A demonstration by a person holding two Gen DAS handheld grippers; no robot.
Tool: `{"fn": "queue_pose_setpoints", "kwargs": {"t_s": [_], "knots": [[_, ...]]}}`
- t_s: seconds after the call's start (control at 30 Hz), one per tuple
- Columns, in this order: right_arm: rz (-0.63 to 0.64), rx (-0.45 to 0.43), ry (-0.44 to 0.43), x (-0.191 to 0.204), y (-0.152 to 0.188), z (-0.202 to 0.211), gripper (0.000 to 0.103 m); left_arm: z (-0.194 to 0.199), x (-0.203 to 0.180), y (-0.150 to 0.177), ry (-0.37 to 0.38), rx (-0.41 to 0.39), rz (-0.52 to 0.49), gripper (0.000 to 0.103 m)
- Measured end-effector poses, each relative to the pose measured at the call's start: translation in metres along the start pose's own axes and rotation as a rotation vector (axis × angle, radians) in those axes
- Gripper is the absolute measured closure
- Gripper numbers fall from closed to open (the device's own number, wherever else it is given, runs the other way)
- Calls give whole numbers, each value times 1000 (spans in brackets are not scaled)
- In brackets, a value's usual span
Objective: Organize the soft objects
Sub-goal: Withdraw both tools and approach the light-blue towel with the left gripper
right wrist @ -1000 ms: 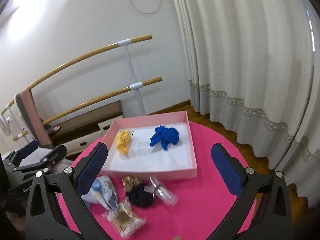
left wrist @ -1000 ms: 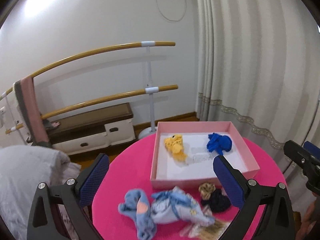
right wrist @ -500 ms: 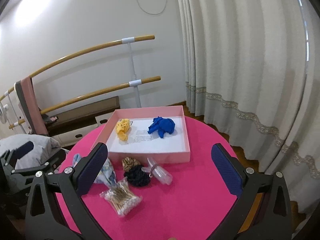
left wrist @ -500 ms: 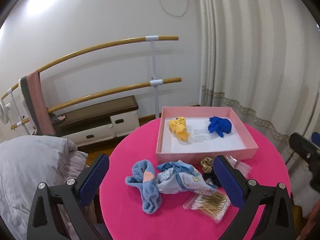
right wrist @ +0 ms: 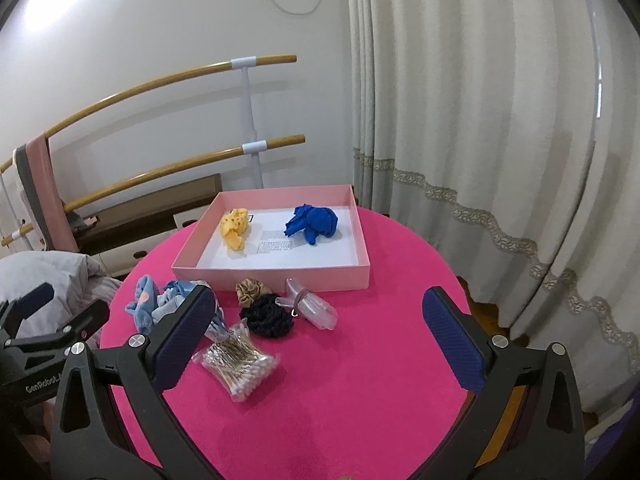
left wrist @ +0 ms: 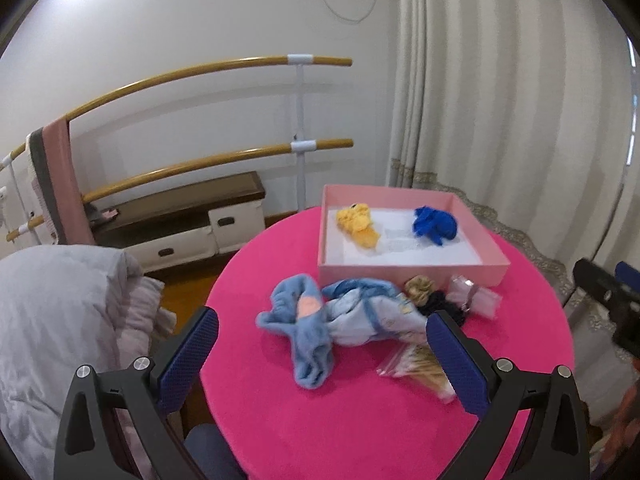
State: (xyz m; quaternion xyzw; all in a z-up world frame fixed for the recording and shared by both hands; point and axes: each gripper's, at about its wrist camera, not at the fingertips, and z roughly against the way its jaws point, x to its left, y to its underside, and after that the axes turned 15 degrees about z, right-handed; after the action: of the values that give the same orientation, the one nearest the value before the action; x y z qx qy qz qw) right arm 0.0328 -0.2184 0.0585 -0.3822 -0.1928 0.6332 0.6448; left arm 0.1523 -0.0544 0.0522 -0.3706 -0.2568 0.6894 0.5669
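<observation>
blue socks [left wrist: 320,328] crumpled before pink box [left wrist: 408,270]

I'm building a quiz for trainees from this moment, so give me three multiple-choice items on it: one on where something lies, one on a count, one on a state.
1. Where does the bag of cotton swabs lie?
A. in the pink box
B. on the pink table, outside the box
C. on the floor

2. How many soft items are inside the pink box?
A. two
B. three
C. none

3. How is the right gripper?
A. shut on a scrunchie
B. shut, empty
C. open, empty

Answers:
1 B: it rests on the table in front of the box.
2 A: only the yellow item and the blue item.
3 C: its fingers stand wide apart, nothing between them.
</observation>
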Motion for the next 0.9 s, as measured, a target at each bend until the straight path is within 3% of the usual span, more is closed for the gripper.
{"fn": "queue_pose_setpoints", "kwargs": {"t_s": [0.23, 0.57, 0.9], "knots": [[13, 18, -11, 1, -2, -12, 0, -4, 18, -8, -27, 5, 20, 0], [17, 92, -23, -3, 8, -44, 0, -46, 27, -5, -58, 98, 29, 0], [34, 149, -56, 4, 14, -74, 0, -96, 40, -8, -97, 135, 33, 1]]}}
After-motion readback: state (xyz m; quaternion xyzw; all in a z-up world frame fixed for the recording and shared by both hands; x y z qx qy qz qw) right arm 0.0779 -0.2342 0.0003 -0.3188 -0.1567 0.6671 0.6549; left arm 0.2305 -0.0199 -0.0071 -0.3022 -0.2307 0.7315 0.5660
